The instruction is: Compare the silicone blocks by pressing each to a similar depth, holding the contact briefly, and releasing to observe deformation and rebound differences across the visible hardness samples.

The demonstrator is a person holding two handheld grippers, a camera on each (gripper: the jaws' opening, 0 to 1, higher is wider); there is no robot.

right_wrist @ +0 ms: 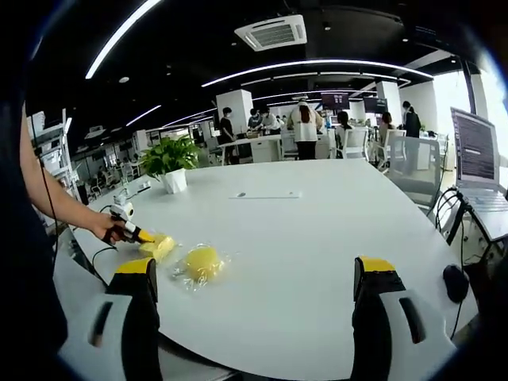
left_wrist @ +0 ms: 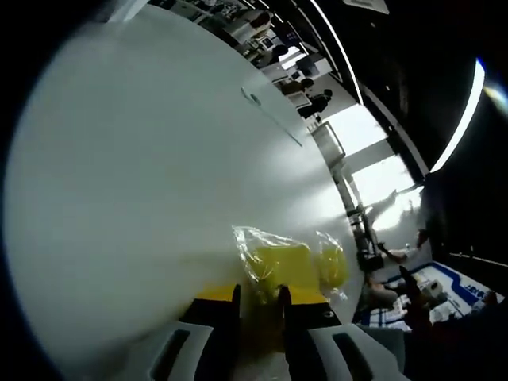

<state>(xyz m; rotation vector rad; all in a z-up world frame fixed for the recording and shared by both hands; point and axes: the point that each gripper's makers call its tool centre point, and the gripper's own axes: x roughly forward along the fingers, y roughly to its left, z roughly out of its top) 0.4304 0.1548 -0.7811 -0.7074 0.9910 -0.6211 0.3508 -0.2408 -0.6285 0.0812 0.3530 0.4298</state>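
While two bagged yellow blocks (right_wrist: 202, 262) lie tabled, left gripper (left_wrist: 259, 298) nips one

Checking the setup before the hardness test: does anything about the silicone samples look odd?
Yes: both yellow samples are in crinkled clear plastic bags, so presses go through film. The left claw is at the square yellow block, with the rounder yellow sample loose beside it on the white table. Nothing looks spilled or damaged.

left view close, right view far, table (right_wrist: 317, 262) shared
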